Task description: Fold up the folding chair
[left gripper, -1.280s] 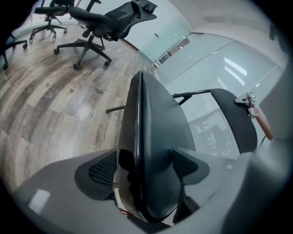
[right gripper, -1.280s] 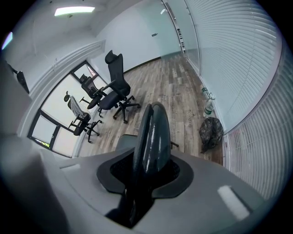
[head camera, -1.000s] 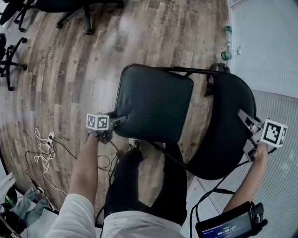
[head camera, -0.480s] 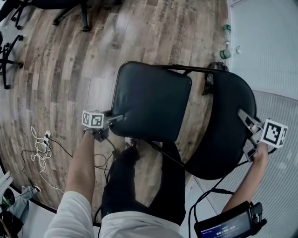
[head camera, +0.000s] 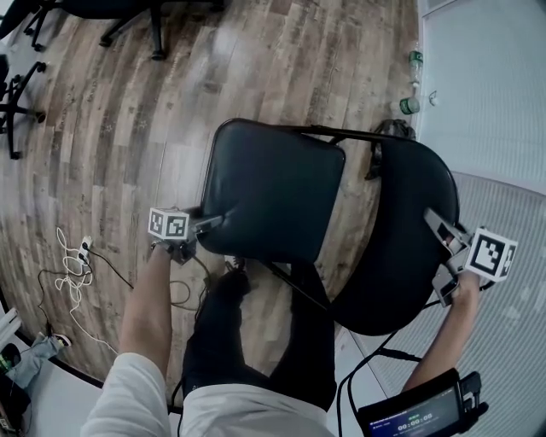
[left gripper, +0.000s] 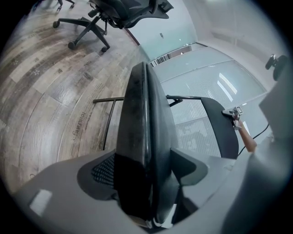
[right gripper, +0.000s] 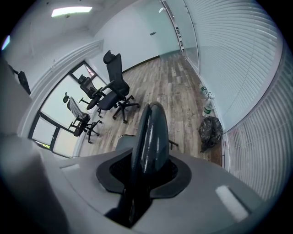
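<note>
Folding chair [head camera: 299,205] stands open in the middle of the head view on the wood floor [head camera: 171,111], facing the frame's left. Its black padded seat [head camera: 256,179] is at centre with its top face toward the camera. The rounded backrest [head camera: 401,247] is at centre right, its long axis running from the upper right down toward the lower middle.

The left gripper [head camera: 209,226] is at the seat's left edge. Its jaws stand wide and have just been closing, with the thick seat edge between them and both pads against it. The right gripper [head camera: 442,256] is at the backrest's right edge, its jaws narrowly apart and clamped on that rim.

Bottles [head camera: 412,104] stand at the upper right by the wall, their contents not discernible. A black bag [right gripper: 210,130] sits near them. Office chairs [head camera: 128,17] are at the upper left.
</note>
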`<state>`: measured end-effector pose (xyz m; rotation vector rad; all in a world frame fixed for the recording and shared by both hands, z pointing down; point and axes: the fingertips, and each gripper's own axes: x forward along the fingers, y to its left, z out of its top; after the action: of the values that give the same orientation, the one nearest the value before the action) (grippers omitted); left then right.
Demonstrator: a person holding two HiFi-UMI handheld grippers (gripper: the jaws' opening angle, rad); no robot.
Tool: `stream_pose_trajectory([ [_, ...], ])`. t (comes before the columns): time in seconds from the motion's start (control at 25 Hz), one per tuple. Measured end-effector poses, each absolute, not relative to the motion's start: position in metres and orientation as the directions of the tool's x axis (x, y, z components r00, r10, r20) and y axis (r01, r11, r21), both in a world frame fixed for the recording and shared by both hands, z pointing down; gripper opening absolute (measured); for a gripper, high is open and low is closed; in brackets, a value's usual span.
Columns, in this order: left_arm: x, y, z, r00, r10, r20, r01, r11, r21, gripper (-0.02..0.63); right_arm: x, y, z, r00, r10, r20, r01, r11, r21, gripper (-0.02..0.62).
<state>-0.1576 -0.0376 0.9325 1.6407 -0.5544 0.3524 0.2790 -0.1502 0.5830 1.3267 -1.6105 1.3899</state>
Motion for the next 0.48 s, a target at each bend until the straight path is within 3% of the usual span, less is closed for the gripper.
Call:
stream_pose_trajectory([
  [0.48,-0.138,-0.03,0.898,0.787,-0.138,0.601,-0.614,-0.087,0.784,0.341,0.259,-0.151,0.561,-0.389,-0.281,0.877,-0.909,-0.035,-0.415,0.051],
])
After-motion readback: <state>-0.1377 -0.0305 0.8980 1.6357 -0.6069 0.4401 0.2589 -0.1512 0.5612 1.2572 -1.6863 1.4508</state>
